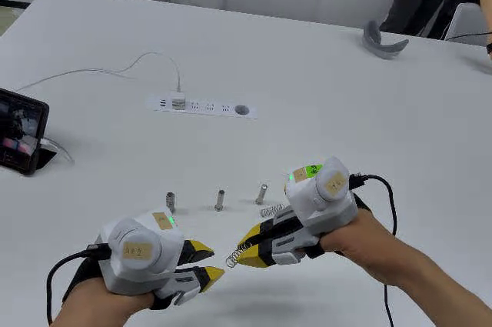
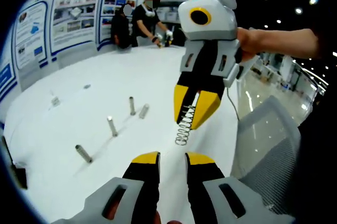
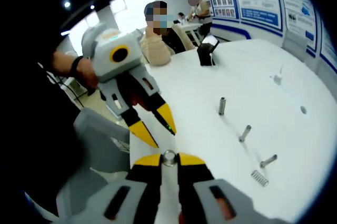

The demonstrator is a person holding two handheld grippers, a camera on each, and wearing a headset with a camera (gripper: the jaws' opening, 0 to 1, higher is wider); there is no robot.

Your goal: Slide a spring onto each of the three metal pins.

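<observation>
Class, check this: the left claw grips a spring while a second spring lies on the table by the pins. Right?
No. The right claw grips the spring, as the left gripper view shows; the left claw is open and empty. The second spring does lie on the table by the pins.

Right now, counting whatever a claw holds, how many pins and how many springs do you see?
Metal pins: 3
Springs: 2, one loose on the table at, one held in the right claw
Total: 5
The left pin looks ribbed; I cannot tell whether it carries a third spring.
</observation>
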